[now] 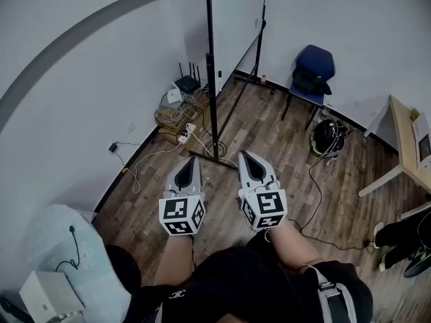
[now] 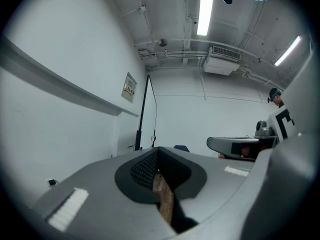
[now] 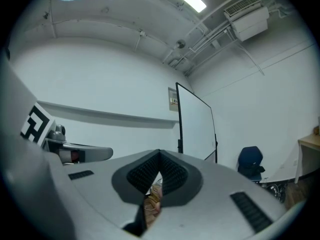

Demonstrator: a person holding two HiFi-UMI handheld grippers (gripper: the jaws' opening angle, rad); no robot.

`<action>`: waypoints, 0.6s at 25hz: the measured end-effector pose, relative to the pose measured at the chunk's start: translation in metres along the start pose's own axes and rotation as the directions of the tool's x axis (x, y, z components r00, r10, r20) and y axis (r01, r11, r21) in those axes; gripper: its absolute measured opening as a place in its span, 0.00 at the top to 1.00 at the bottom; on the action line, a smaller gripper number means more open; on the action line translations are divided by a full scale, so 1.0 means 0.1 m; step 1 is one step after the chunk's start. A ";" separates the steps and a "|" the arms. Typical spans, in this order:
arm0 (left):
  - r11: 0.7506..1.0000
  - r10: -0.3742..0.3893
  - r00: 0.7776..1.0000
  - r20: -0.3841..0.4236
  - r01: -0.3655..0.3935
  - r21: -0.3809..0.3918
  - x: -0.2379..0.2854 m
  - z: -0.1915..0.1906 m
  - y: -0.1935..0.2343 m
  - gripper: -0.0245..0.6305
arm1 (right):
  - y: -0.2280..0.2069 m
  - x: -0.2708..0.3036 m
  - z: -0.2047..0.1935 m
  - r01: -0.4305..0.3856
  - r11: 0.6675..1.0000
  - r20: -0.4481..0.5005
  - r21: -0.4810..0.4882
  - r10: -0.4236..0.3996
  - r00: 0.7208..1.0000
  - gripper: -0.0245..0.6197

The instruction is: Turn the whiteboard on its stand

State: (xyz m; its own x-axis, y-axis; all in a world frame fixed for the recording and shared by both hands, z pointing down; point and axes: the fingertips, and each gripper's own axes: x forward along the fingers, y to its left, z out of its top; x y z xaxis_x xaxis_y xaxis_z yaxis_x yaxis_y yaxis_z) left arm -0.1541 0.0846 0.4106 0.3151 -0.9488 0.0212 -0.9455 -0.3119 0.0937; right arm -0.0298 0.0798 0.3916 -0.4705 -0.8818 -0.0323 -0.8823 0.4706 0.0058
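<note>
Two tools side by side above wood floor (image 1: 283, 147), both empty. Left tool (image 1: 192, 163): jaws closed tip to tip. Right tool (image 1: 244, 159): jaws apparently closed too, tips meeting. Whiteboard (image 3: 196, 129): upright on stand (image 1: 211, 79), ahead of tools, near wall, touching neither. Chair (image 1: 314, 69) beyond.

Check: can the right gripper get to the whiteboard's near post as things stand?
Probably yes. The right gripper is shut and empty, pointing toward the post, with only open floor between them. Nothing seems to block it, though it is not yet touching.
</note>
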 end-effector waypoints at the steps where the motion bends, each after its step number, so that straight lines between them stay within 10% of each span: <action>1: 1.000 -0.006 1.000 -0.003 0.006 -0.014 -0.02 -0.01 0.05 0.95 | 0.04 0.00 -0.04 0.004 1.000 -0.008 -0.001 -0.004 1.000 0.97; 15: 0.998 0.014 0.999 -0.040 -0.011 0.058 0.31 -0.08 0.30 0.95 | -0.29 0.33 0.11 0.048 0.997 0.036 0.053 -0.050 0.998 0.97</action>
State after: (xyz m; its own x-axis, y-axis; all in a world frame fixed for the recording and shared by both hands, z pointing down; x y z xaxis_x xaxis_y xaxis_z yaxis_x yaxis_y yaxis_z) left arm -0.1720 0.0458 0.4219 0.3051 -0.9503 0.0624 -0.9522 -0.3034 0.0357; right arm -0.0200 0.0373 0.3793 -0.4254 -0.9024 -0.0682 -0.9020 0.4289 -0.0488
